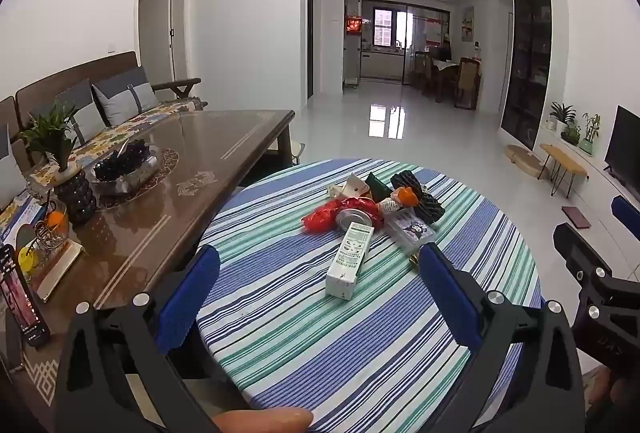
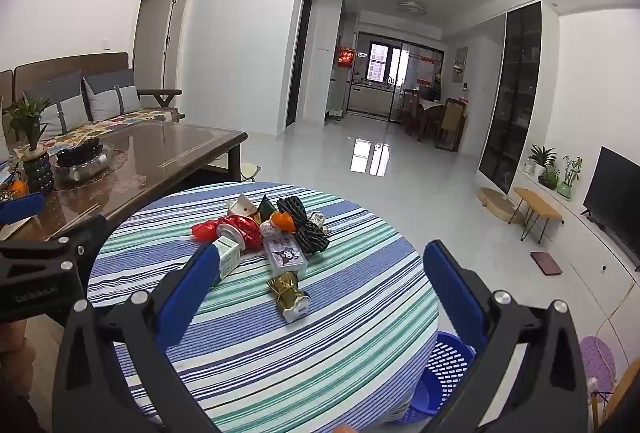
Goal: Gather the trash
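Observation:
A pile of trash lies on a round table with a striped cloth (image 1: 360, 333) (image 2: 280, 353). It holds a white-green carton (image 1: 349, 260) (image 2: 229, 254), a red wrapper with a can (image 1: 352, 215) (image 2: 236, 229), black foam netting (image 1: 420, 195) (image 2: 306, 227), a clear box with a cartoon face (image 1: 414, 231) (image 2: 285, 253) and a gold wrapper (image 2: 289, 293). My left gripper (image 1: 316, 293) is open and empty, short of the carton. My right gripper (image 2: 320, 293) is open and empty, its fingers either side of the gold wrapper. A blue perforated bin (image 2: 444, 369) stands beside the table at the right.
A brown coffee table (image 1: 160, 193) with a plant, fruit bowl and phone stands left, a sofa behind it. A TV bench (image 2: 600, 233), a small wooden stool (image 2: 536, 205) and plants are on the right. White tiled floor stretches beyond.

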